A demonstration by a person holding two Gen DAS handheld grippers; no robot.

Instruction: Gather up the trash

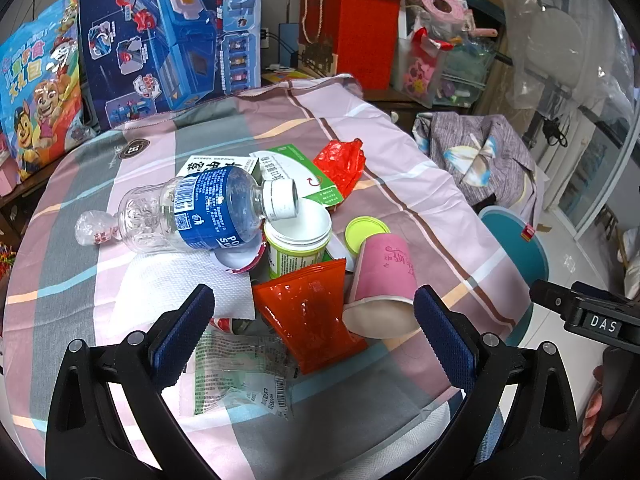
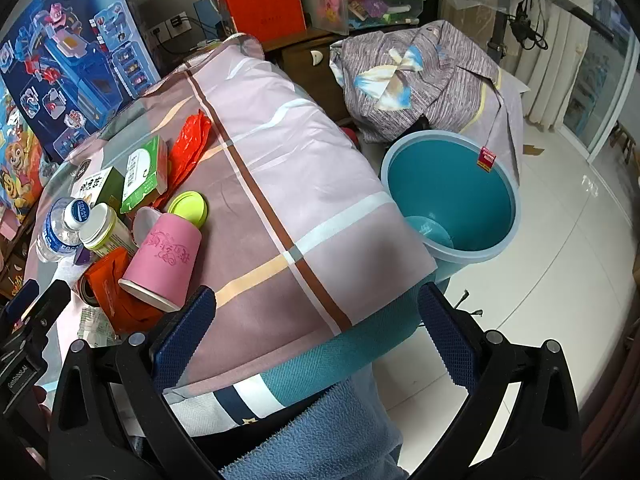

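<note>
A heap of trash lies on the cloth-covered table [image 1: 400,208]: a clear water bottle [image 1: 192,212] with a blue label, a white jar [image 1: 298,240], a pink paper cup [image 1: 384,276] on its side, an orange foil pouch [image 1: 308,316], a white napkin [image 1: 180,288], a clear wrapper [image 1: 240,376], green boxes [image 1: 296,172] and a red plastic bag [image 1: 344,160]. My left gripper [image 1: 314,300] hangs open just above the orange pouch and the cup. My right gripper [image 2: 316,300] is open over the table's near right edge, beside the teal bin [image 2: 452,196]. The pink cup [image 2: 164,264] lies to its left.
A lime lid [image 2: 190,206] rests beside the cup. Toy boxes [image 1: 168,36] and red gift boxes [image 1: 352,32] stand behind the table. A striped cloth bundle [image 2: 424,80] sits behind the bin. White floor tiles [image 2: 560,264] spread to the right. A blue towel [image 2: 320,436] hangs below the table edge.
</note>
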